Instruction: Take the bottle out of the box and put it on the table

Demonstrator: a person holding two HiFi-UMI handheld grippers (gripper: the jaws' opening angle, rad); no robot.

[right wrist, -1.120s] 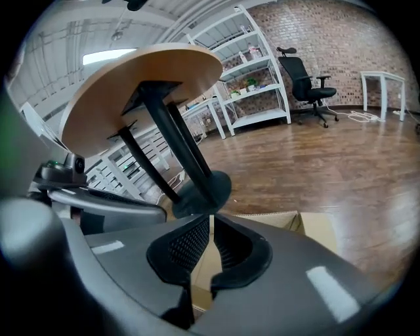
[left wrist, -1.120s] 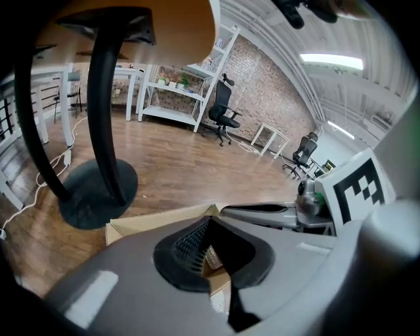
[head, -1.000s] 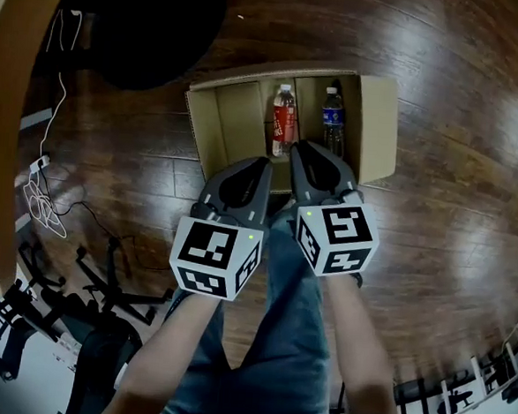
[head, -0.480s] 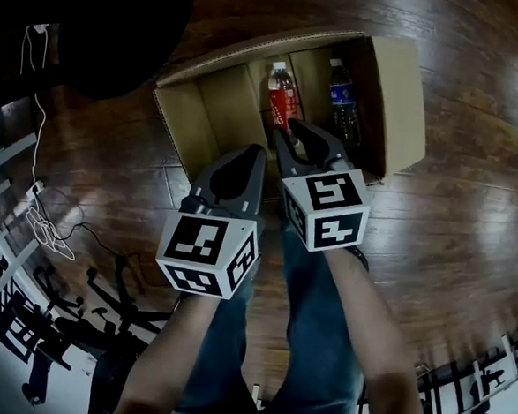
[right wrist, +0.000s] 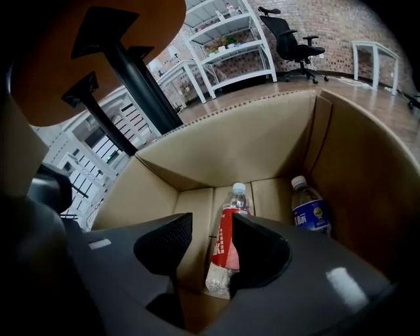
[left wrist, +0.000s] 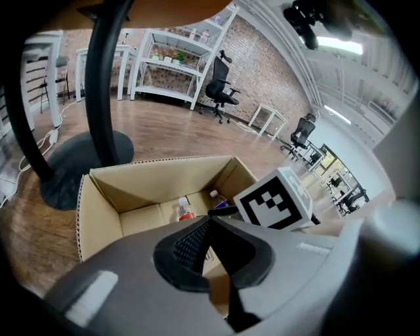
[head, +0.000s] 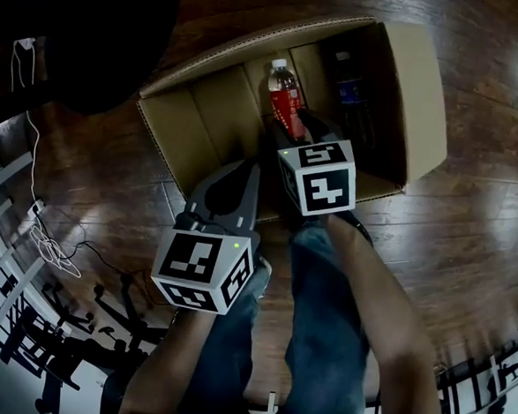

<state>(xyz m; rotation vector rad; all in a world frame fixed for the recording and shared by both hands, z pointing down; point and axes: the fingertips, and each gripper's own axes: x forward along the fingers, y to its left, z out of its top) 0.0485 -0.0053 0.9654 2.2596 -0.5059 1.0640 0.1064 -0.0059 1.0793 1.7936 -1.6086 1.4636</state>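
The right gripper (right wrist: 210, 230) has just been opening its jaws, and they stand about halfway apart, gripping nothing. In the right gripper view the red-labelled bottle (right wrist: 228, 239) shows in the gap between them, but neither pad presses on it. The left gripper (left wrist: 209, 226) has its jaws together and empty, and it hangs at the near rim of the cardboard box (right wrist: 262, 138).

The red-labelled bottle is inside the box, near the middle of its bottom, with its cap pointing away from the gripper. I cannot tell whether it lies flat or leans. A blue-labelled bottle (right wrist: 310, 213) sits beside it, against the right wall. The box rests on a wooden floor (head: 470, 225), and the table (right wrist: 65, 59) shows only its underside, above and to the left.

The gap looks barely wider than the bottle. A slightly off-centre descent could set a jaw tip on the bottle, so that it rolls or tips toward its neighbour. Its lower end looks thin and crumpled, so a hard squeeze there may buckle it and let it slip during the lift.
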